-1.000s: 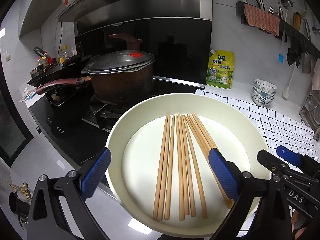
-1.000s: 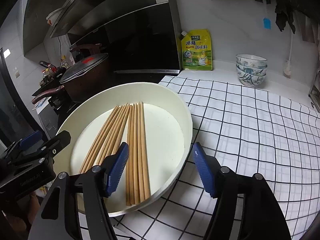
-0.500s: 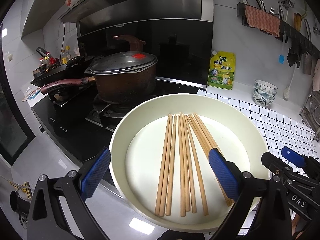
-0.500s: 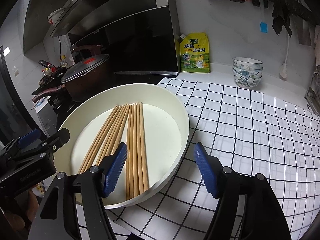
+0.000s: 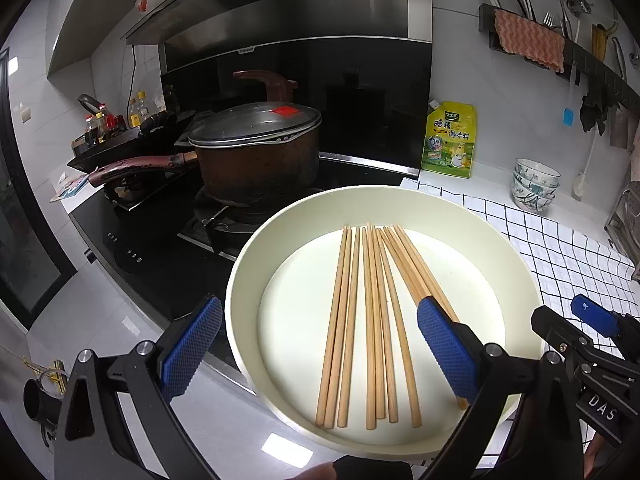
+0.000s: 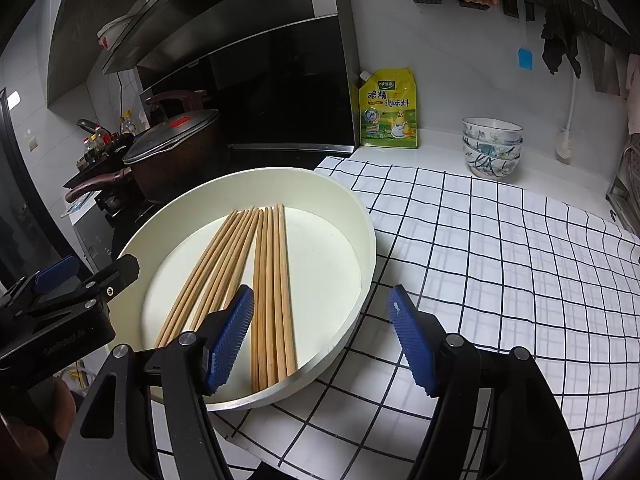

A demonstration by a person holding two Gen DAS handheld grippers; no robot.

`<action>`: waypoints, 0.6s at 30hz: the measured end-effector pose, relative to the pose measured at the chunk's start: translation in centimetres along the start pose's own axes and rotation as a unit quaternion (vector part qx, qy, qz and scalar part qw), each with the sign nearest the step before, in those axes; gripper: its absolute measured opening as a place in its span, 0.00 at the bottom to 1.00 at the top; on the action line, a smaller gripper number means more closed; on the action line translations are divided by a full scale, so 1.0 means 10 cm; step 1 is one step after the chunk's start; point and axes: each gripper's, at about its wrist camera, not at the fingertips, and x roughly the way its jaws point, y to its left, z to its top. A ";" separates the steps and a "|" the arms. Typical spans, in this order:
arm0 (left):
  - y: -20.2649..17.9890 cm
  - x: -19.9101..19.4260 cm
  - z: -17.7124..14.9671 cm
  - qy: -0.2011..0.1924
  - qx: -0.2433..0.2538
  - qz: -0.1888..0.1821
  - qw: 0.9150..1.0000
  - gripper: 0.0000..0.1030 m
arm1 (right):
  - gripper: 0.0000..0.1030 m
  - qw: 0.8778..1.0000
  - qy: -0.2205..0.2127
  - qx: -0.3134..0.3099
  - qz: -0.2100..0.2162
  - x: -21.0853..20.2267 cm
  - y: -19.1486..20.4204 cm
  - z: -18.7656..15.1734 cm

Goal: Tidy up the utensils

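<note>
Since a second ago both my grippers have drawn back a little, so the cream dish [image 5: 516, 280] sits farther ahead; its chopsticks lie as before. Left wrist view: my left gripper [image 5: 320, 354] is spread wide, one pad outside the dish's rim, one over it, holding nothing. I count about ten chopsticks [image 5: 372, 312] lying flat inside the dish. Right wrist view: my right gripper [image 6: 322, 340] is spread wide across the dish's near rim, empty. Three stacked bowls [image 6: 492, 148] stand well beyond the dish.

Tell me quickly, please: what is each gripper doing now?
Left gripper: open, holding nothing, above the tray of chopsticks.
Right gripper: open, holding nothing, astride the tray's rim.
</note>
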 end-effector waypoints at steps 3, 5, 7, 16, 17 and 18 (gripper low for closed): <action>0.00 0.00 0.00 0.000 0.001 0.000 1.000 0.94 | 0.65 1.000 0.000 0.000 0.000 0.00 0.00 0.00; 0.00 0.00 0.00 0.000 0.002 -0.001 1.000 0.94 | 0.65 1.000 0.000 0.000 -0.001 -0.01 0.00 0.00; 0.00 0.00 0.00 0.000 0.002 -0.001 1.000 0.94 | 0.65 1.000 0.000 -0.001 -0.001 -0.02 0.00 0.00; 0.02 -0.01 0.00 -0.002 -0.005 -0.003 1.000 0.94 | 0.65 1.000 0.001 0.000 0.000 -0.02 0.01 -0.01; 0.02 -0.01 0.00 -0.001 -0.005 -0.003 1.000 0.94 | 0.65 1.000 0.001 0.000 0.000 -0.03 0.01 -0.01; 0.02 0.00 0.00 0.000 -0.005 -0.003 1.000 0.94 | 0.65 1.000 0.001 -0.001 0.000 -0.02 0.01 -0.01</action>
